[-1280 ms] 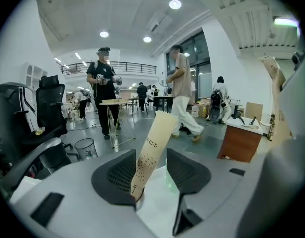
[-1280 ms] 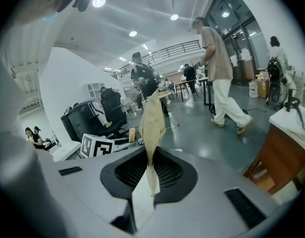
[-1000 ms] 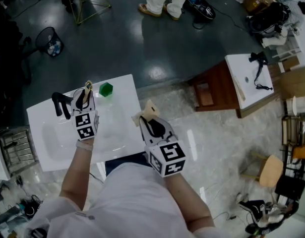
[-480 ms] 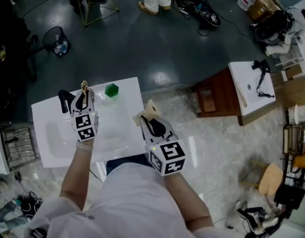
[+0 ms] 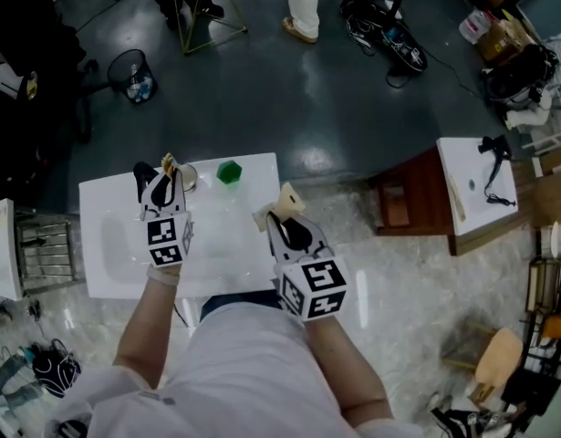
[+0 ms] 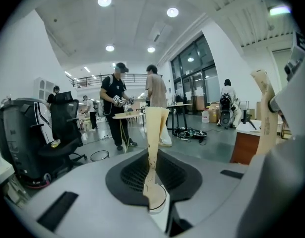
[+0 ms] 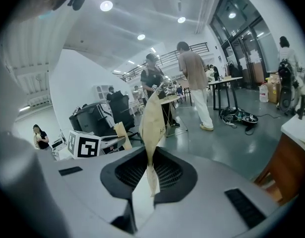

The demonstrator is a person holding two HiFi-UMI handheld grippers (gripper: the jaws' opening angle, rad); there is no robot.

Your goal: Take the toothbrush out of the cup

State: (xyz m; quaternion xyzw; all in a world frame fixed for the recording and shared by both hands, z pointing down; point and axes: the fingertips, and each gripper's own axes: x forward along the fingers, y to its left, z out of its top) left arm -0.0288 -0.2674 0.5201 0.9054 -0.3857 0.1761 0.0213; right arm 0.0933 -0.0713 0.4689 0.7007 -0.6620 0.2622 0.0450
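A white washstand [image 5: 107, 276] with a sunken basin is in front of me in the head view. At its far edge stand a black tap [image 5: 141, 177], a small pale cup [image 5: 186, 177] and a green block [image 5: 229, 172]. My left gripper [image 5: 169, 164] hovers beside the cup, its tan tips above the tap. Its jaws are closing; in the left gripper view [image 6: 155, 120] the pads look pressed together and no toothbrush shows between them. My right gripper [image 5: 282, 201] hangs over the stand's right edge, shut and empty [image 7: 153, 108]. I cannot make out the toothbrush anywhere.
A wood-sided cabinet [image 5: 417, 181] with a white top and a black hair dryer [image 5: 493, 149] stands to the right. Beyond the stand are dark floor, a waste bin [image 5: 134, 64] and a person's legs [image 5: 303, 7]. A metal rack [image 5: 43, 254] stands left.
The left gripper has lifted a little by the cup and its jaws have narrowed. The right gripper has barely shifted. The head view has swung, so the washstand sits lower and further right.
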